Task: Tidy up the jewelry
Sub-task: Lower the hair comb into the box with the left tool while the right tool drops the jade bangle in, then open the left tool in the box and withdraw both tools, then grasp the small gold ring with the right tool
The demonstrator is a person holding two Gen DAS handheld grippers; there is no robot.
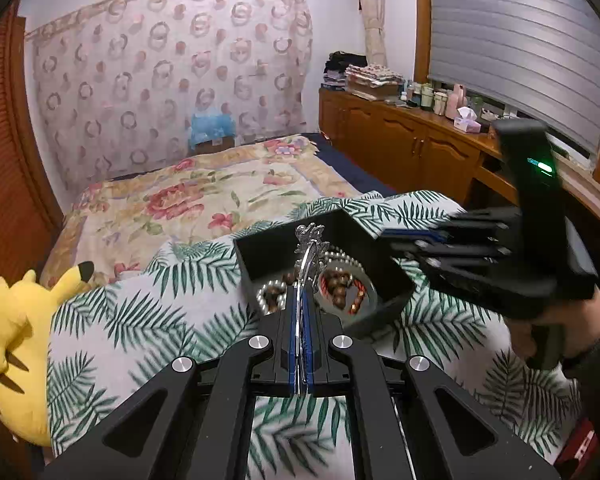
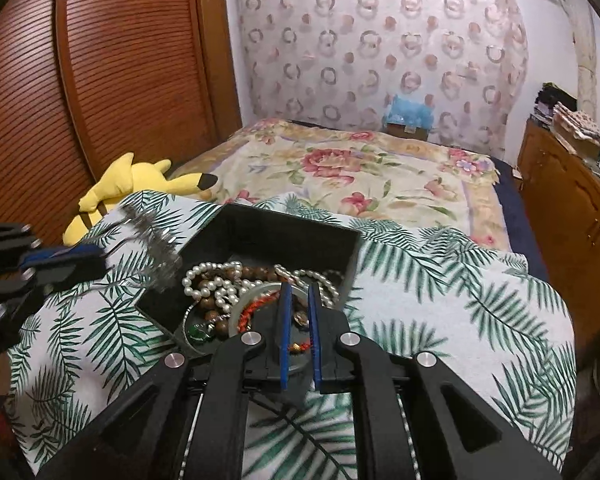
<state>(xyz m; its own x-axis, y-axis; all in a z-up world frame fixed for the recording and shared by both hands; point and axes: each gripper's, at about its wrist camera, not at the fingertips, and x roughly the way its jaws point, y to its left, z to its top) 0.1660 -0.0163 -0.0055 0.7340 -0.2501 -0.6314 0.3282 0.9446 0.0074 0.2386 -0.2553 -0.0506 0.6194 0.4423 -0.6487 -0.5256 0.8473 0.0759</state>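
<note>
A black open box (image 1: 384, 272) (image 2: 260, 228) sits on a palm-leaf cloth and holds pearl strands (image 2: 212, 284), brown wooden beads (image 2: 216, 312), a red cord bracelet (image 2: 256, 308) and a pale bangle. My left gripper (image 1: 300, 304) is shut on a silver ornate hairpin (image 1: 310, 240) and holds it over the box's near-left edge; the hairpin also shows blurred in the right wrist view (image 2: 156, 248). My right gripper (image 2: 299, 292) has its jaws a little apart, empty, over the box's near edge above the bangle and red cord.
The palm-leaf cloth (image 2: 440, 300) lies on a bed with a floral cover (image 2: 340, 176). A yellow plush toy (image 1: 16, 340) lies at the left by a wooden louvred door. A wooden cabinet (image 1: 412, 144) with bottles stands at the right.
</note>
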